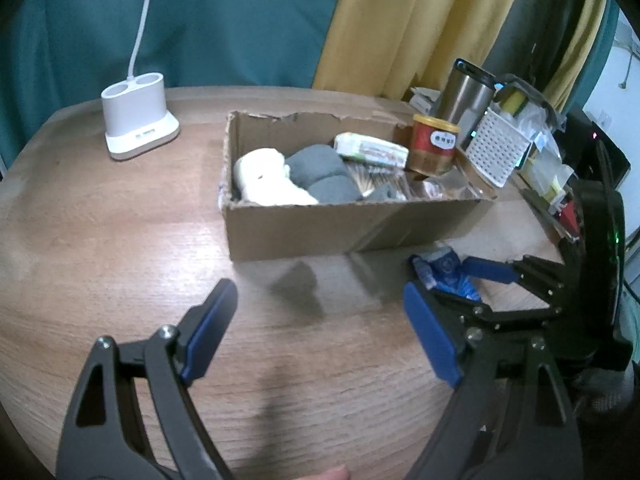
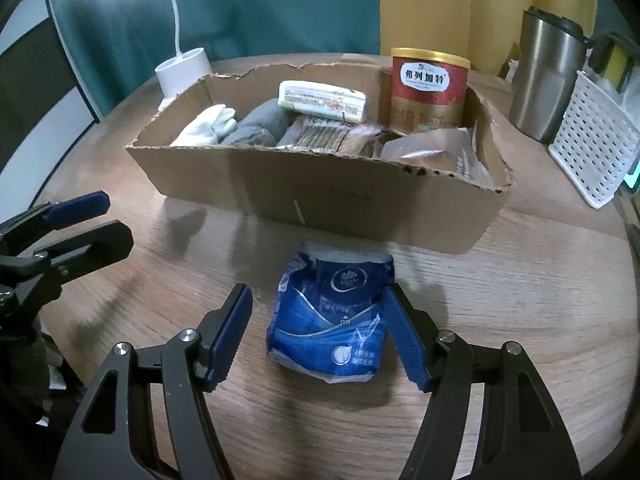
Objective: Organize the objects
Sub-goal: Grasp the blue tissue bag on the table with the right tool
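A blue tissue pack (image 2: 330,320) lies on the wooden table in front of an open cardboard box (image 2: 320,192). My right gripper (image 2: 320,338) is open, its fingers on either side of the pack, the right pad touching or nearly touching it. The box (image 1: 344,224) holds white gloves (image 2: 208,124), grey cloth (image 2: 256,124), a green-white packet (image 2: 322,100), a red can (image 2: 430,88) and foil bags. My left gripper (image 1: 324,336) is open and empty over bare table, left of the pack (image 1: 448,272). It shows at the left edge of the right wrist view (image 2: 72,220).
A white lamp base (image 1: 136,124) with a cable stands at the back left. A steel tumbler (image 2: 548,76) and a white perforated basket (image 2: 592,144) with clutter stand right of the box. Teal and yellow curtains hang behind the round table.
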